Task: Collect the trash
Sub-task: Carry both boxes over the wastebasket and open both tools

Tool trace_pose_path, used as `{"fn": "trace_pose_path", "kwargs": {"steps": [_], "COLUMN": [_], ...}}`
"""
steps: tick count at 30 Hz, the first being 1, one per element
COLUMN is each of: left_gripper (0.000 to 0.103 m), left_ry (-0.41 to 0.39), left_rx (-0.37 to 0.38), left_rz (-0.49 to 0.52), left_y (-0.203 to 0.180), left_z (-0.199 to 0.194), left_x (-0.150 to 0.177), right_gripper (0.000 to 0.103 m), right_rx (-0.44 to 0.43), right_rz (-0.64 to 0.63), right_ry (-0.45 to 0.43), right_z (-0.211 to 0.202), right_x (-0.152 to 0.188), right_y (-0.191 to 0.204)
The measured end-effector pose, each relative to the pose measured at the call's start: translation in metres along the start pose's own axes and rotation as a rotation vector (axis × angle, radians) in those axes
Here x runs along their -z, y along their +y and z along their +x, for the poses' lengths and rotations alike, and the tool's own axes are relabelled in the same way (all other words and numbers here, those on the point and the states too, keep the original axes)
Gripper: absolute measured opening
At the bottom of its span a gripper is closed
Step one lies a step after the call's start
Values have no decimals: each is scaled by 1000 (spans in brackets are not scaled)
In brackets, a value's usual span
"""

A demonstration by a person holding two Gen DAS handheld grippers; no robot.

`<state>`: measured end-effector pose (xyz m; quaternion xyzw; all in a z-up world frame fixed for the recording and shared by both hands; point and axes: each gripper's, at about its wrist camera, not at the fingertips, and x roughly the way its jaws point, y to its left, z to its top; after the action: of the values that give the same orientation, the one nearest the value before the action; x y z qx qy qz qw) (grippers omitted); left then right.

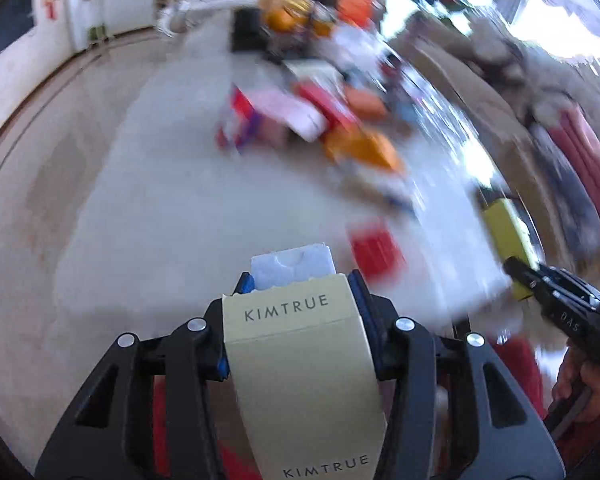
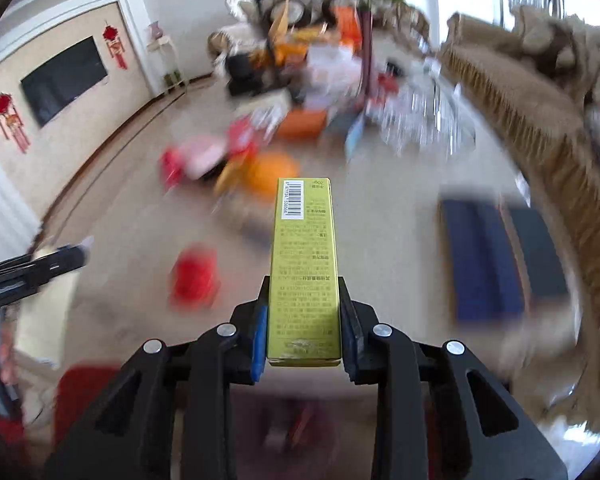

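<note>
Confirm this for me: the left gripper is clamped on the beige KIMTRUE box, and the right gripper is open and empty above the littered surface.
Not quite. The right gripper is not open and empty: the right wrist view shows it shut on a yellow-green carton with a barcode at its far end. The rest stands: the left gripper is clamped on the beige KIMTRUE box.

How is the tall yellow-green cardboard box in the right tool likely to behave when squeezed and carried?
The tall yellow-green cardboard box looks light and probably hollow, so it may dent. Gripped near one end by the right tool, it could pivot.
</note>
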<state>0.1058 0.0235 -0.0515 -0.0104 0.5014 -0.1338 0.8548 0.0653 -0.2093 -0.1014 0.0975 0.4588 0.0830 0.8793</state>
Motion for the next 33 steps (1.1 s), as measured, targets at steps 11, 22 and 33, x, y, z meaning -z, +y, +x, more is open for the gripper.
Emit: {"fn": "trace_pose_path", "kwargs": {"steps": [11, 22, 33], "left_gripper": [49, 64, 64], "left_ry": [305, 333, 68], "left_rx": [13, 26, -53], "left_rz": [22, -67, -16], "left_y": [-37, -17, -10], "left_z": [153, 182, 87], "left_x": [126, 142, 113], "right_gripper": [28, 53, 54], "right_rx": [-7, 74, 69], "right_rz": [49, 74, -46], "right_ry": [484, 521, 153], "right_z": [140, 161, 63], "right_x": [108, 117, 77], "right_y": [11, -1, 26]}}
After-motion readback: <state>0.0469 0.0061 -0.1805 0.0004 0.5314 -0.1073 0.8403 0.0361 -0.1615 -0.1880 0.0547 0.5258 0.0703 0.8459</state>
